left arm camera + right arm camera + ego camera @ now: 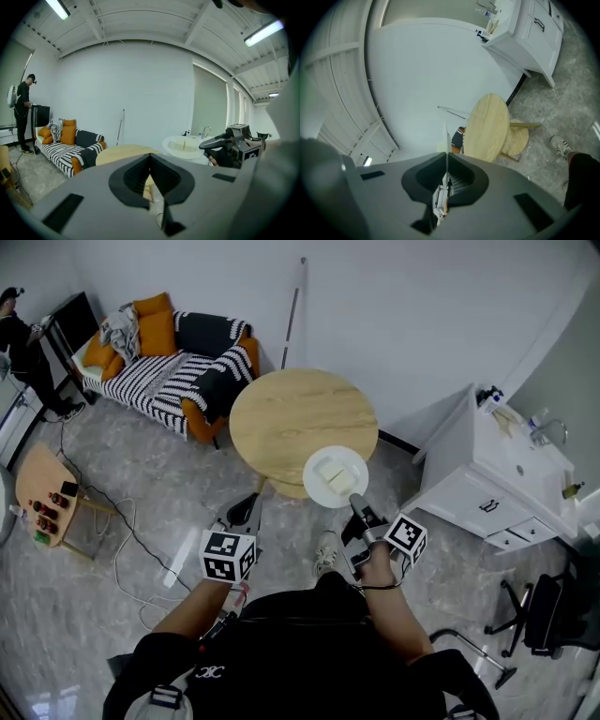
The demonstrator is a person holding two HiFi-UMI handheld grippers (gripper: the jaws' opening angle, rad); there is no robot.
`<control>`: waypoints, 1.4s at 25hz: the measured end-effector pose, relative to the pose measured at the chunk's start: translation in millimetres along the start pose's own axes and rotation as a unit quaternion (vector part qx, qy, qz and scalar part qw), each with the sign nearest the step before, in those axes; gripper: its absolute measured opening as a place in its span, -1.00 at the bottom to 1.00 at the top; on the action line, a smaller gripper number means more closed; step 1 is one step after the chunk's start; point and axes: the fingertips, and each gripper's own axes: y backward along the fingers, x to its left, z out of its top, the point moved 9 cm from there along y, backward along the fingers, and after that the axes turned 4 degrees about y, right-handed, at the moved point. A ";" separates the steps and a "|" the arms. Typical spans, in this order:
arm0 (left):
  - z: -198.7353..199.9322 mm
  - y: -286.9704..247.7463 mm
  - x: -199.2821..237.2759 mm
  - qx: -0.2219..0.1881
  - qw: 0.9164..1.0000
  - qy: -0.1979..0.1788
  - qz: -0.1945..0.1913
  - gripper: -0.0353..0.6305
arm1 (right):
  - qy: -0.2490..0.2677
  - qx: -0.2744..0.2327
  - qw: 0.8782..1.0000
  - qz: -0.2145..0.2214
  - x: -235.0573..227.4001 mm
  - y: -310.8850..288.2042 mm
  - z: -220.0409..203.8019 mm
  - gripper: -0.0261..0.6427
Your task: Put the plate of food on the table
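A white plate (335, 475) with pale food pieces hangs over the near right edge of the round wooden table (291, 413). My right gripper (355, 502) is shut on the plate's near rim. In the right gripper view the plate (445, 136) shows edge-on as a thin line pinched between the jaws of the right gripper (446, 164), with the table (487, 129) ahead. My left gripper (248, 506) hangs shut and empty to the left, short of the table. The left gripper view shows its jaws (151, 178) closed, the plate (183, 146) and the right gripper (220, 140) beyond.
A striped sofa (173, 362) with orange cushions stands behind the table. A white sink cabinet (497, 474) is at the right, an office chair (544, 615) nearer. A small wooden side table (47, 488) and a floor cable (131, 540) lie left. A person (23, 343) stands far left.
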 end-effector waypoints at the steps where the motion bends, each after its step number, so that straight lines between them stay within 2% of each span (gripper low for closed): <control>1: 0.7 -2.9 1.4 0.001 1.000 -0.001 0.003 -0.88 | -0.001 0.002 1.000 0.002 -1.2 -4.5 2.2 -0.86; 8: 18.3 -40.3 9.0 0.009 1.000 -0.001 0.014 -0.88 | -0.007 0.012 1.000 -0.001 -3.4 -43.2 35.8 -0.87; 19: 16.2 -88.8 15.6 0.020 1.000 0.006 0.019 -0.88 | -0.009 0.025 1.000 -0.003 -24.7 -74.0 67.9 -0.87; 24: 20.3 -117.7 21.9 0.025 0.999 0.007 0.023 -0.88 | -0.013 0.030 0.999 0.012 -33.9 -95.5 86.9 -0.87; 30: 36.9 -152.9 21.2 0.014 1.000 -0.002 0.018 -0.88 | -0.008 0.049 0.999 0.016 -41.0 -120.8 117.9 -0.87; 35: 50.1 -180.9 20.8 0.004 0.999 -0.008 0.030 -0.88 | 0.001 0.064 0.998 0.023 -45.6 -142.0 143.2 -0.87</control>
